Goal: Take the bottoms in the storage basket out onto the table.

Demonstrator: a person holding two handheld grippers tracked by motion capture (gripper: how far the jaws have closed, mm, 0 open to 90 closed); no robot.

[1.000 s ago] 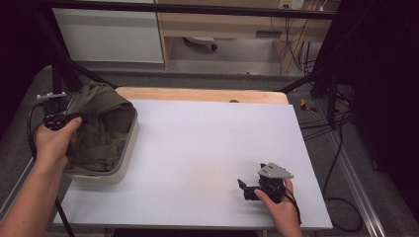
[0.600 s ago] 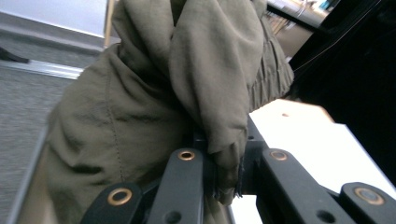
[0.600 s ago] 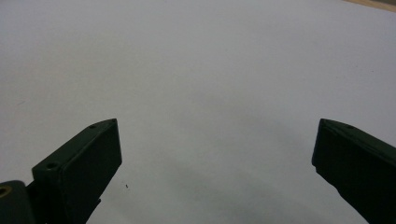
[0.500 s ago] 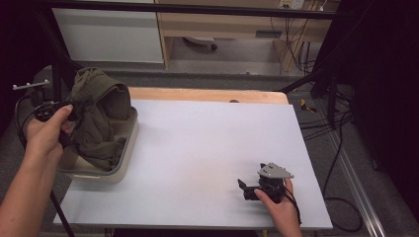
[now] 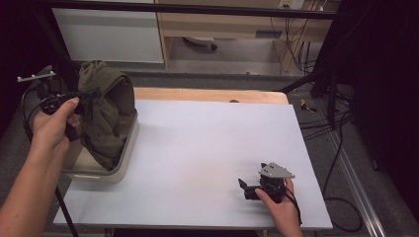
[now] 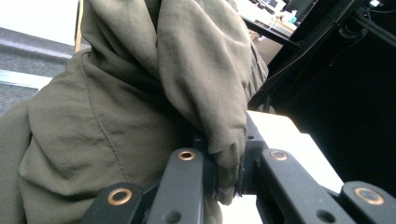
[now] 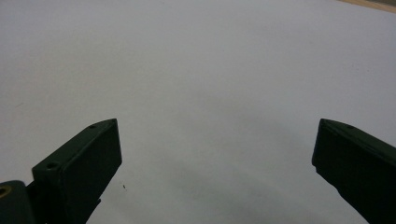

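Left claw [image 6: 229,172] clamped on a fold of the olive jacket [image 5: 106,111], lifted up over the tub [image 5: 126,153] at the counter's [image 5: 207,143] left edge. Jacket's lower part hangs into the tub; tub's inside mostly hidden. Right claw [image 5: 245,188] wide open, holds nothing, resting on the counter near right.

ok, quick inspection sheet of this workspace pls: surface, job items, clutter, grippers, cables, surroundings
Surface: white tabletop, bare mid-area, wooden edge at the back.
Job's things: olive-green fabric garment, lifted partly out of the shallow beige tray at the table's left.
Clutter: nothing seen.
Grippers: left gripper shut on a garment fold; right gripper open, low over the tabletop.
Cables: black cables trail from both grippers; more on the floor at the right.
Surroundings: dark frame, white cabinet, shelving behind.
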